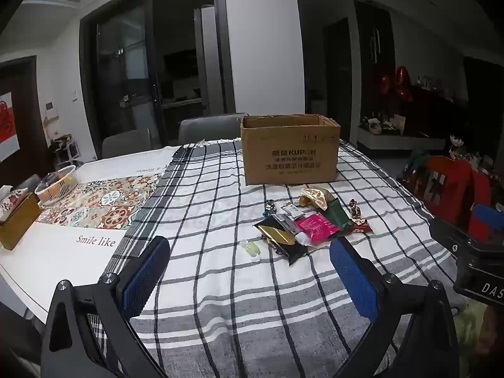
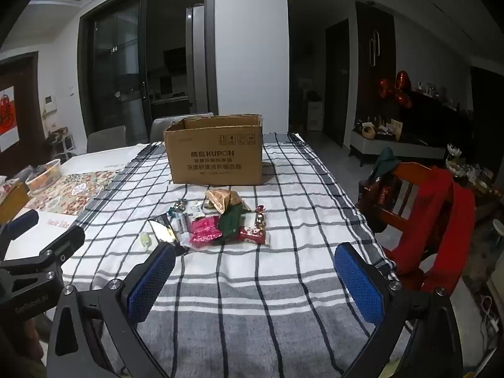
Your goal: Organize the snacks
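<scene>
A pile of snack packets lies on the checked tablecloth in front of an open cardboard box, also seen in the right wrist view. The pile holds a pink packet, a black-gold packet, a dark green packet, a beige bag and a red wrapper. A small pale candy lies to the left. My left gripper is open and empty, short of the pile. My right gripper is open and empty, short of it too.
A white basket and a tissue box stand at the table's left end on a patterned mat. A wooden chair with a red garment stands right of the table. Grey chairs stand behind the box.
</scene>
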Demonstrator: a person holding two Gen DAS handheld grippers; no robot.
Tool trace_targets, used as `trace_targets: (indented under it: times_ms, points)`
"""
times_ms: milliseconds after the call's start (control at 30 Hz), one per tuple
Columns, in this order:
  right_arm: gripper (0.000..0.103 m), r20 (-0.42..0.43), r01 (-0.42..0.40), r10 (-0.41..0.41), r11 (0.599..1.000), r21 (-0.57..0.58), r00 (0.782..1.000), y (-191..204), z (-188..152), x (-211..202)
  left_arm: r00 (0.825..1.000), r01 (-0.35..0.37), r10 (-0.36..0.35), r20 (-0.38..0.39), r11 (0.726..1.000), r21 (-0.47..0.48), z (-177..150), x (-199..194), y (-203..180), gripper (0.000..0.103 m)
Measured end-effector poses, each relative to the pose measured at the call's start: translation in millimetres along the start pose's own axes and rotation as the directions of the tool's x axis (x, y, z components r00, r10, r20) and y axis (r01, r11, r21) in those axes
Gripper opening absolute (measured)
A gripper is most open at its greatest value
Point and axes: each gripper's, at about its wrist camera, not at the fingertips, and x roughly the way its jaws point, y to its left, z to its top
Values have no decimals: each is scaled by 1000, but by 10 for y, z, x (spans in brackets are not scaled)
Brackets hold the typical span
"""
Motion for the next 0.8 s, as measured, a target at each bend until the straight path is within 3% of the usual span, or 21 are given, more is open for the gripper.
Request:
trace_targets:
  times_ms: [800]
  points:
    - [102, -1, -4, 4, 1000, 0, 1000, -13, 4, 7, 1000, 4, -4, 2, 1000, 3, 9, -27, -15, 103]
